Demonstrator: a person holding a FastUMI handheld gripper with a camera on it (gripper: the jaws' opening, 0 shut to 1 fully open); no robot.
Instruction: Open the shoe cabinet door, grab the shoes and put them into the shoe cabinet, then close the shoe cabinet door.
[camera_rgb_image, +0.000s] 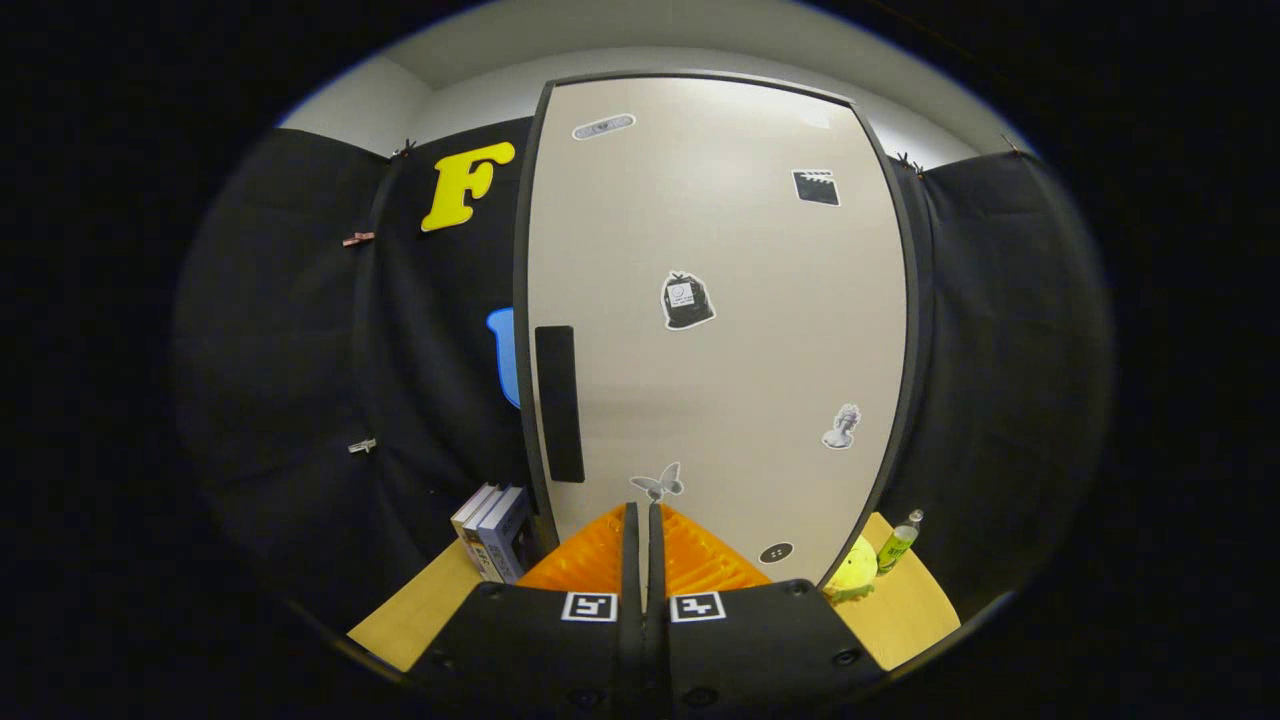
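Note:
The shoe cabinet door (740, 320) stands shut straight ahead, a tall pale panel in a dark frame, dotted with small stickers. A long black handle (559, 403) runs upright near the door's left edge. My gripper (642, 512) is shut, its two fingers pressed together with nothing between them, the tips close to the lower part of the door, right of the handle. No shoes are in sight.
The cabinet rests on a light wooden surface (420, 605). A few upright books (492, 533) stand left of the door's foot. A yellow round toy (855, 570) and a small green bottle (899, 541) stand to its right. Black cloth walls flank both sides.

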